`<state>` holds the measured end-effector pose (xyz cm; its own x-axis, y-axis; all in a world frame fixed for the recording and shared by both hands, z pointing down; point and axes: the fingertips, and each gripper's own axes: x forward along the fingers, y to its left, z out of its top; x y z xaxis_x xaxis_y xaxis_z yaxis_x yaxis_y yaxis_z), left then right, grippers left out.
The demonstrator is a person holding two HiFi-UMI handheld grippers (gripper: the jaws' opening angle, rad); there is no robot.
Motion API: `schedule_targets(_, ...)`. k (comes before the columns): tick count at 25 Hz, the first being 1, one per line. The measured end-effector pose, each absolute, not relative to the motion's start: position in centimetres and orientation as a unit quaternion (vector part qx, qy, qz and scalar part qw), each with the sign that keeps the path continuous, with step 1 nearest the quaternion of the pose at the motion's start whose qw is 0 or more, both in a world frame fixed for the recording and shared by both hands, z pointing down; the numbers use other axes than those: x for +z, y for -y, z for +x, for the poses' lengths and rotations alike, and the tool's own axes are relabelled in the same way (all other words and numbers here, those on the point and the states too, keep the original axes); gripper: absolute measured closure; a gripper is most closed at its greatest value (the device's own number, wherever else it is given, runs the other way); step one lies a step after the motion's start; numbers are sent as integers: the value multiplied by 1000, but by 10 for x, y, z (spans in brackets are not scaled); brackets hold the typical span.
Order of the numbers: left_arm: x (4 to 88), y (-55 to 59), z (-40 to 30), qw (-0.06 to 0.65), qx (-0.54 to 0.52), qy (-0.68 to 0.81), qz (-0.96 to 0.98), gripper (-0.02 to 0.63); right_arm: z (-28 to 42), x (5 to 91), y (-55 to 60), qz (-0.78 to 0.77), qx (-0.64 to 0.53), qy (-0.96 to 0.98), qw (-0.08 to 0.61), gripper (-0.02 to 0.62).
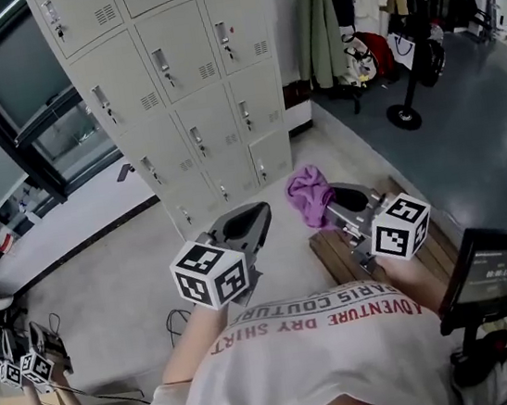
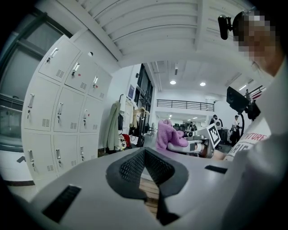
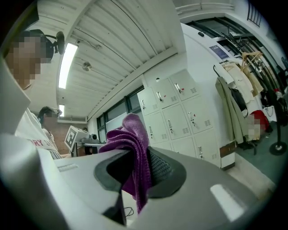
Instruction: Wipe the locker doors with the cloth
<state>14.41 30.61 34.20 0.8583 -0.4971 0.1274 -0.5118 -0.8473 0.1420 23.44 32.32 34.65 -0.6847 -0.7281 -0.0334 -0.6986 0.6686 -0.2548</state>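
Cloth (image 1: 310, 195) sits bunched, pinched by the right gripper (image 1: 329, 209), with the lockers (image 1: 193, 102) well apart at 11 o'clock. Only a fold looks held, so dragging across a door may pull it free. Left gripper (image 1: 257, 217) is pressed together, empty.

cloth (image 1: 310, 195): purple, knit texture. lockers (image 1: 190, 84): pale beige-grey, silver handles. left gripper (image 1: 260, 213) and right gripper (image 1: 332, 209): light grey shells, black cross-hatched faces on the fingers (image 2: 135, 168). marker cubes (image 1: 209, 274): white, black square patterns. shirt (image 1: 331, 354): white, red lettering. floor (image 1: 104, 274): cream by the lockers, dark blue-grey on the right.
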Motion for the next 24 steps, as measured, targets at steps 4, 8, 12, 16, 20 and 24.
schedule_targets(4, 339, -312, 147, 81, 48, 260, 961, 606, 231, 344, -326, -387, -109, -913, 67, 523)
schedule_targets(8, 336, -316, 149, 78, 45, 260, 962, 606, 233, 344, -331, -386, -106, -914, 67, 523)
schedule_targets(12, 340, -321, 153, 76, 44, 259, 962, 606, 238, 348, -336, -388, -107, -913, 68, 523)
schedule_targets(16, 342, -322, 156, 78, 45, 262, 961, 606, 240, 350, -337, -384, -107, -914, 68, 523)
schedule_targets(20, 343, -322, 157, 77, 46, 262, 961, 606, 241, 351, -337, -385, -108, -914, 67, 523)
schedule_targets(24, 340, -320, 156, 77, 44, 262, 961, 606, 239, 348, -335, -383, -105, -915, 66, 523)
